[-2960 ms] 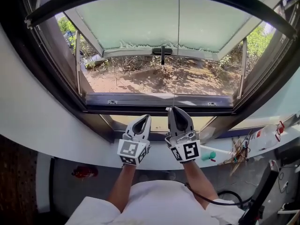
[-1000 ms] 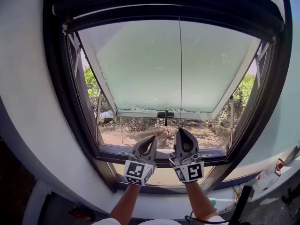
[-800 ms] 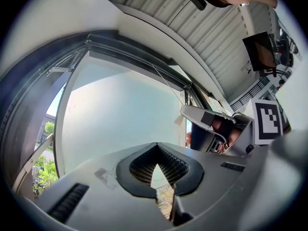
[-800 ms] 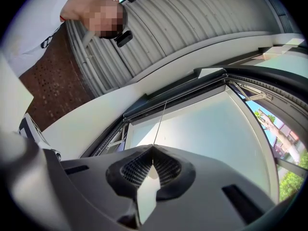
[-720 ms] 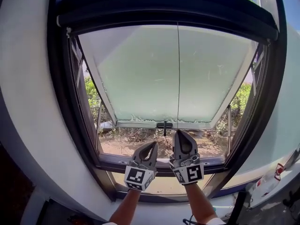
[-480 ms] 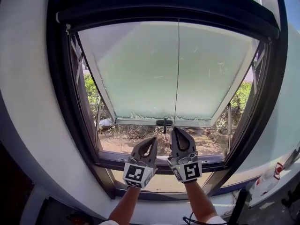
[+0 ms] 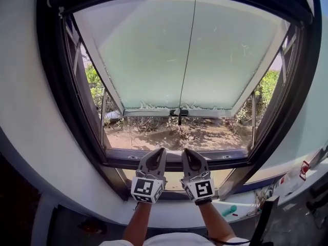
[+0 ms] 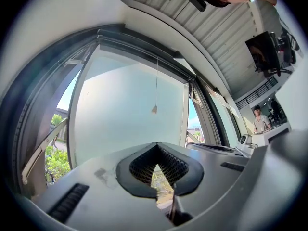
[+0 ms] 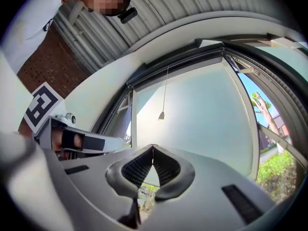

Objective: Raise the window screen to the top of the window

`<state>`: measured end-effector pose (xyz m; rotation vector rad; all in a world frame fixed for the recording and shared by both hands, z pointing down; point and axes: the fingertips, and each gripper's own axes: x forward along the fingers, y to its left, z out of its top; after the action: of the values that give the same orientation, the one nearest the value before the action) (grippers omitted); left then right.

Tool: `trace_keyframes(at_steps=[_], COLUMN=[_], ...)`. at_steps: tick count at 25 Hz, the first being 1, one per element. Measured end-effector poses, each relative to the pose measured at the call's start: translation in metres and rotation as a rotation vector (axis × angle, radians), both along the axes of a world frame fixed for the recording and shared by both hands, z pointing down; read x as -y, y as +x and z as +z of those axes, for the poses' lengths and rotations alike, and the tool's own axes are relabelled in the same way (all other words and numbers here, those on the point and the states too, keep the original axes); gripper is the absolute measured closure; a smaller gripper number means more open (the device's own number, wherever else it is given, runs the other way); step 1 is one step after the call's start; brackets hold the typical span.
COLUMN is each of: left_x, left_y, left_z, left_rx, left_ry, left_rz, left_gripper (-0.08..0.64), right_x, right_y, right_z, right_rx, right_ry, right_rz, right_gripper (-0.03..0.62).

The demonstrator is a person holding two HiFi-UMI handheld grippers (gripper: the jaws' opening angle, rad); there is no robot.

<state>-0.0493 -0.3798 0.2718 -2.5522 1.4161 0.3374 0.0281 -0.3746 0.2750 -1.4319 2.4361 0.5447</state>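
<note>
**Change noted:** both tongs sit lower against the window than a second ago. They are now level with the dark lower window frame rather than up across the opening. The left tongs and right tongs are both closed tip to tip with nothing between them. Each one's own view confirms bare pads with daylight behind. The thin grey pull cord earlier ran in line down to the right tongs. It now slants clear of them and hangs loose, its small cone-shaped pull dangling free in front of the pane.

**Location of the task item:** the window screen is not visible as mesh anywhere in the opening. Judgement: it is rolled up inside the long dark housing bar along the window head. The raise therefore looks complete, and the hands appear to be coming away.

**Limits:**
- The head view cuts off the window head, so the screen's seating there is unconfirmed.
- The pale green frosted panel reads as the sash swung outward, with a small black handle at its lower rail. Fine mesh lying against it would be hard to detect.
- Small items on the white counter at the right are too small to identify
</note>
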Motion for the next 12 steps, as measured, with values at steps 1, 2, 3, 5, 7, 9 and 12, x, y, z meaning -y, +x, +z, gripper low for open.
trace_keyframes(at_steps=[1,2,3,5,7,9,12], left_x=[-0.003,-0.007,-0.011,-0.022,-0.035,-0.05,-0.074], left_y=[-0.004,-0.008,-0.012,-0.017,-0.02,-0.021,-0.02], left_z=[0.01,0.022,0.035,0.062,0.085,0.103,0.131], left_rx=[0.002,0.005,0.005,0.001,0.0,0.0,-0.014], left_ry=[-0.021,-0.043,-0.068,-0.123,-0.171,-0.208,-0.267], left_rz=[-0.005,-0.008,-0.007,0.002,0.02,0.048,0.099], left_gripper=[0.56,0.56,0.56,0.56,0.56,0.56,0.56], right_x=[-0.002,-0.006,-0.011,-0.023,-0.036,-0.05,-0.075], right_y=[-0.001,-0.001,-0.002,-0.002,0.001,0.003,0.0], right_z=[0.012,0.022,0.031,0.05,0.07,0.09,0.12], right_rx=[-0.008,-0.015,-0.022,-0.03,-0.016,0.002,-0.026], right_ry=[-0.039,-0.068,-0.092,-0.138,-0.195,-0.257,-0.327], right_rz=[0.01,0.019,0.029,0.059,0.102,0.145,0.192], right_gripper=[0.601,0.601,0.601,0.601,0.601,0.601,0.601])
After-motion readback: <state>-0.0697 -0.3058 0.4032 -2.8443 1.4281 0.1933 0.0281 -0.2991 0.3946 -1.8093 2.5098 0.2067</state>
